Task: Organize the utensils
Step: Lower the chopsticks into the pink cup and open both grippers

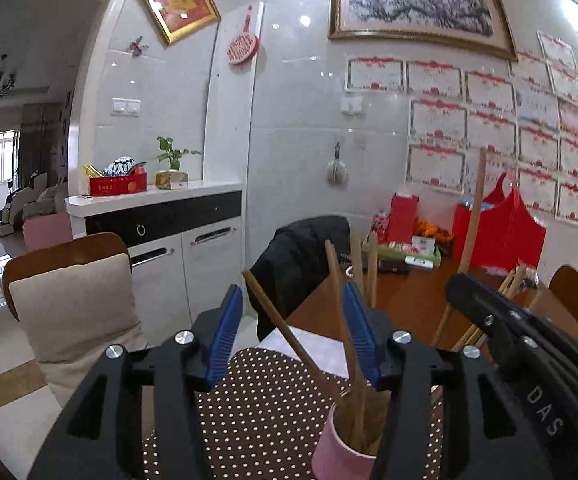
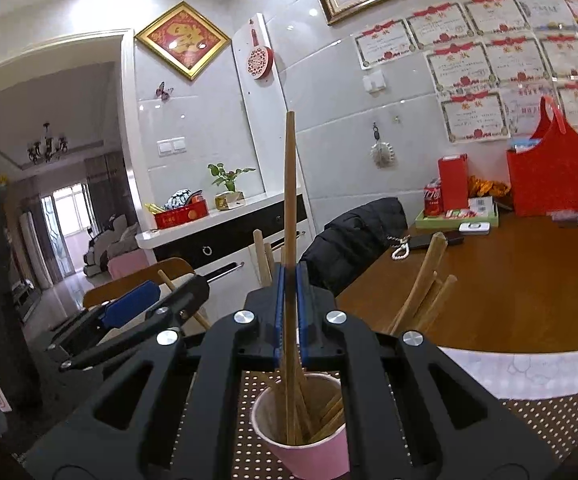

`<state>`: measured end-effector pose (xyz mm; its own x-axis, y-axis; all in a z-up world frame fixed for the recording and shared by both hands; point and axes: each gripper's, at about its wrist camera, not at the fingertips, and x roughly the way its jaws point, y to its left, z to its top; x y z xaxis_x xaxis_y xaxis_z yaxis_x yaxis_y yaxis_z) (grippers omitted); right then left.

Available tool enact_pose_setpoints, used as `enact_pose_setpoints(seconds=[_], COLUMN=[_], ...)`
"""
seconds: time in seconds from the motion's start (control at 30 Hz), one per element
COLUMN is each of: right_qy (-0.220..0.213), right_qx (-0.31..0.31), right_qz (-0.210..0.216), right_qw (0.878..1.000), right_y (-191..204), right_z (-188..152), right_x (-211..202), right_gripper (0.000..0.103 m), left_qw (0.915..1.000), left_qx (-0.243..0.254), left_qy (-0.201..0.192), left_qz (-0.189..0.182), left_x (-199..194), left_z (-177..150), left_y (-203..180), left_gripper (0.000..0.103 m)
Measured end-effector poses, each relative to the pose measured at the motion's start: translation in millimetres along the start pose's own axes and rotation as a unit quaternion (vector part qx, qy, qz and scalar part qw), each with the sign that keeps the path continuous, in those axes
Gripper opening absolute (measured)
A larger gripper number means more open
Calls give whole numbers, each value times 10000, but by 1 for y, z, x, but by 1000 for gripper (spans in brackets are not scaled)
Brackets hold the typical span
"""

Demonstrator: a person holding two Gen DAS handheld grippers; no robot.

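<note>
A pink cup [image 2: 309,444] stands on a brown polka-dot mat [image 2: 249,432] and holds several wooden chopsticks [image 2: 421,288]. My right gripper [image 2: 290,276] is shut on one upright chopstick [image 2: 289,200] whose lower end is inside the cup. My left gripper [image 1: 291,300] is open just above and beside the cup [image 1: 341,440]; chopsticks [image 1: 337,280] lean between and past its fingers without being gripped. The right gripper shows in the left wrist view [image 1: 509,320], and the left gripper in the right wrist view [image 2: 129,308].
A brown wooden table [image 2: 509,280] carries a green tray [image 2: 457,218] with a cola can, a red bag [image 2: 553,176], a phone and beads. A black jacket [image 1: 301,264] hangs on a chair. A cushioned chair [image 1: 73,300] and white cabinet [image 1: 169,240] stand left.
</note>
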<state>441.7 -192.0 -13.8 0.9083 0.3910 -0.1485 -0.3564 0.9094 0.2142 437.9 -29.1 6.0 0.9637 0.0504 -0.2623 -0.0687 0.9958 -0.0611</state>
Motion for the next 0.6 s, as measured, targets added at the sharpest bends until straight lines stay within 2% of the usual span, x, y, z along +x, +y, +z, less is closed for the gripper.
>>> enact_pose_setpoints(seconds=[0.6], right_qy=[540], right_qx=[-49], right_qz=[-6], right_qw=[9985], right_y=[-3], right_z=[-8], right_x=[19], right_gripper=[6], left_qw=[9997], left_qx=[66], left_qy=[181], left_qz=[117], left_x=[9], left_z=[-7], left_y=[1], left_gripper=[52])
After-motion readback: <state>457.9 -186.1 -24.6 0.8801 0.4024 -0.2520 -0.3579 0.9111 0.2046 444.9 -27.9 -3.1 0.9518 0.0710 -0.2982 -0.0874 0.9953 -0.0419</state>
